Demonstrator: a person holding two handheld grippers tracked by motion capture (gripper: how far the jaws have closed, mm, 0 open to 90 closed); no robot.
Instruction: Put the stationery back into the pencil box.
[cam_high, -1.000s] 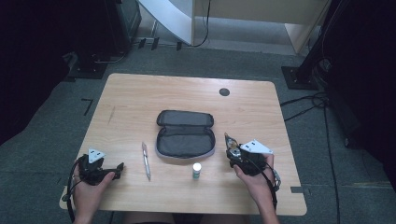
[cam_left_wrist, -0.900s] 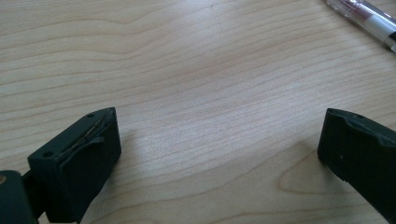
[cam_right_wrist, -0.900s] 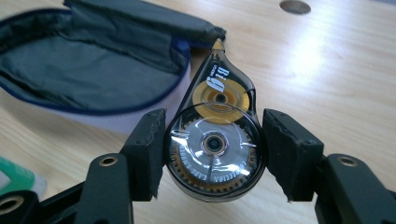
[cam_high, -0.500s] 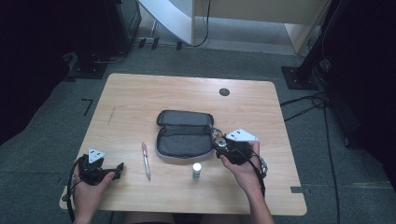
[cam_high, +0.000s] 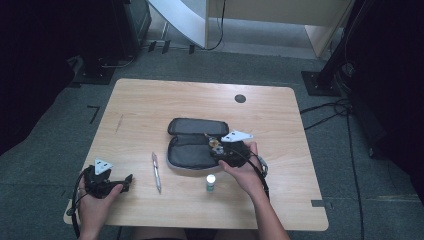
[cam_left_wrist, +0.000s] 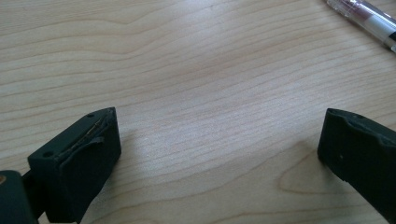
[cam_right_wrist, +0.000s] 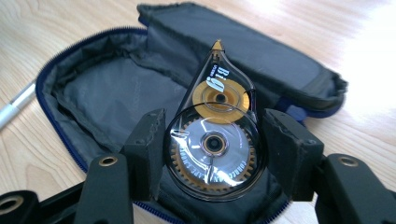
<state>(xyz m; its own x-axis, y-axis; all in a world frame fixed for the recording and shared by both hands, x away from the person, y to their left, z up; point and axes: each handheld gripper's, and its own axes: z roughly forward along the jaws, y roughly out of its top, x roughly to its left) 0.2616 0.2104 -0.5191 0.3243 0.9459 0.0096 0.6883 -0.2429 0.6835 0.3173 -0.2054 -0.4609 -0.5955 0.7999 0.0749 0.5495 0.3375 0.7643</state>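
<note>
A light wooden table (cam_high: 150, 105) with rounded corners stands on grey carpeted floor (cam_high: 60, 130); a small dark round cap (cam_high: 240, 98) sits in the tabletop near its far edge. Beyond the table a pale wooden cabinet (cam_high: 280, 10) and a leaning white panel (cam_high: 182, 20) catch the light, while the left and right sides of the room are in deep shadow. Black cables (cam_high: 327, 112) trail over the floor at the right, near a dark stand base (cam_high: 320, 82), and another dark stand base (cam_high: 97, 72) sits at the left.
</note>
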